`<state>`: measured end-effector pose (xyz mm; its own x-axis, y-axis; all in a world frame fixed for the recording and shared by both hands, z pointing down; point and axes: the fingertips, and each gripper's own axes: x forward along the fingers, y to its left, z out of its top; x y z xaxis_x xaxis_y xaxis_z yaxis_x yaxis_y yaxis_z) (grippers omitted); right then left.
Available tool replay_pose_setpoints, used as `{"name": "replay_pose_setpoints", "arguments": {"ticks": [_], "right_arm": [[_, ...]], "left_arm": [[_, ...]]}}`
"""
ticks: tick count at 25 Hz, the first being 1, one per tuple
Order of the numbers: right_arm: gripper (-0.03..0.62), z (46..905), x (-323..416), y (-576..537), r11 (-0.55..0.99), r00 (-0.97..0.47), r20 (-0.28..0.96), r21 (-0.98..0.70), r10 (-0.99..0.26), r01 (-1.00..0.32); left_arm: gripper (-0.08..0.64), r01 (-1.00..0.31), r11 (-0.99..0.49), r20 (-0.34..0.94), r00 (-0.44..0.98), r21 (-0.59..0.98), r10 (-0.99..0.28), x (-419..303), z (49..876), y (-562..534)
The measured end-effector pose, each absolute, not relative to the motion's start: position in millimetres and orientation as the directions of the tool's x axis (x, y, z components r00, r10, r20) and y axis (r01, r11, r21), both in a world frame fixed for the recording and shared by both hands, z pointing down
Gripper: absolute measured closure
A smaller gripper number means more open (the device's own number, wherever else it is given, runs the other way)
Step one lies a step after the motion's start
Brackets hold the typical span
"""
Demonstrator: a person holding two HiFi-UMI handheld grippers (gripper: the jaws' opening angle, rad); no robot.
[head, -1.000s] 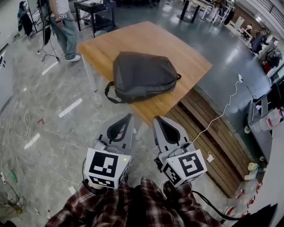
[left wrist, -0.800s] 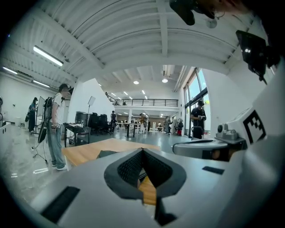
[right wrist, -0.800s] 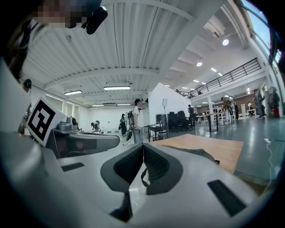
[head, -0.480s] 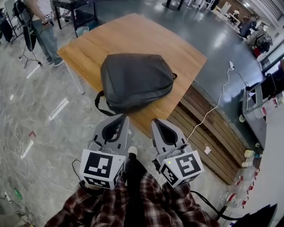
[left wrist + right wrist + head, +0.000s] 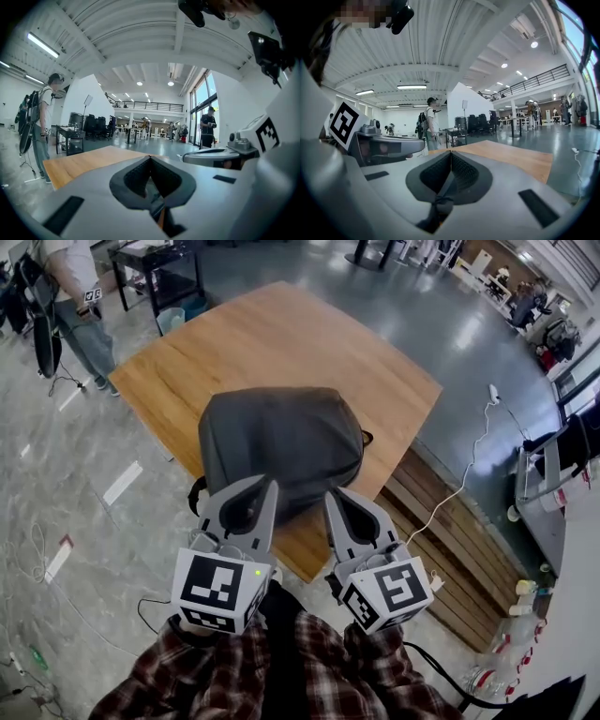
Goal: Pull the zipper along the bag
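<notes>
Jaws closed, bag (image 5: 281, 437) near edge hidden

Wooden table (image 5: 272, 343), glossy grey floor (image 5: 75, 512), ribbed white ceiling (image 5: 140, 42)

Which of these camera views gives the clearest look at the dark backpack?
The head view: it looks down on the whole backpack lying on the wooden table. The two gripper views show only their own shut jaws, some tabletop and the hall; no backpack can be made out in them.
</notes>
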<state>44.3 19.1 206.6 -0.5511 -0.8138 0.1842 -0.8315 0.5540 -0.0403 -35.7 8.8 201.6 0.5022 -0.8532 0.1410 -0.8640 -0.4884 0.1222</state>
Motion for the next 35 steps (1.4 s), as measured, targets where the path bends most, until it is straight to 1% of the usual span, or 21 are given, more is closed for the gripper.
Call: {"name": "replay_pose_setpoints", "arguments": {"ticks": [10, 15, 20, 23, 28, 35], "right_arm": [[0.58, 204.5, 55.7, -41.1, 0.576, -0.573, 0.189, -0.042, -0.797, -0.816], [0.58, 201.6, 54.3, -61.7, 0.548, -0.545, 0.179, -0.037, -0.819, -0.836], [0.58, 206.7, 57.4, -75.4, 0.52, -0.516, 0.209, -0.038, -0.831, -0.853], [0.58, 224.7, 59.7, -84.0, 0.494, -0.493, 0.246, -0.063, -0.834, -0.867], [0.58, 278.4, 55.6, -89.7, 0.457, -0.472, 0.342, -0.129, -0.812, -0.88], [0.58, 372.8, 44.7, -85.8, 0.417, -0.474, 0.487, -0.227, -0.734, -0.88]], "left_arm": [[0.549, -0.865, -0.489, 0.15, 0.501, 0.113, -0.852, -15.7, 199.4, -53.7], [0.549, -0.855, -0.506, 0.156, 0.518, 0.111, -0.841, -19.3, 199.8, -75.1], [0.549, -0.847, -0.519, 0.181, 0.531, 0.113, -0.828, -24.0, 209.6, -90.9], [0.549, -0.843, -0.52, 0.232, 0.537, 0.137, -0.811, -27.6, 234.8, -101.7], [0.55, -0.837, -0.514, 0.345, 0.546, 0.186, -0.764, -30.5, 293.8, -103.4], [0.549, -0.846, -0.49, 0.524, 0.521, 0.212, -0.674, -36.0, 395.8, -97.8]]}}
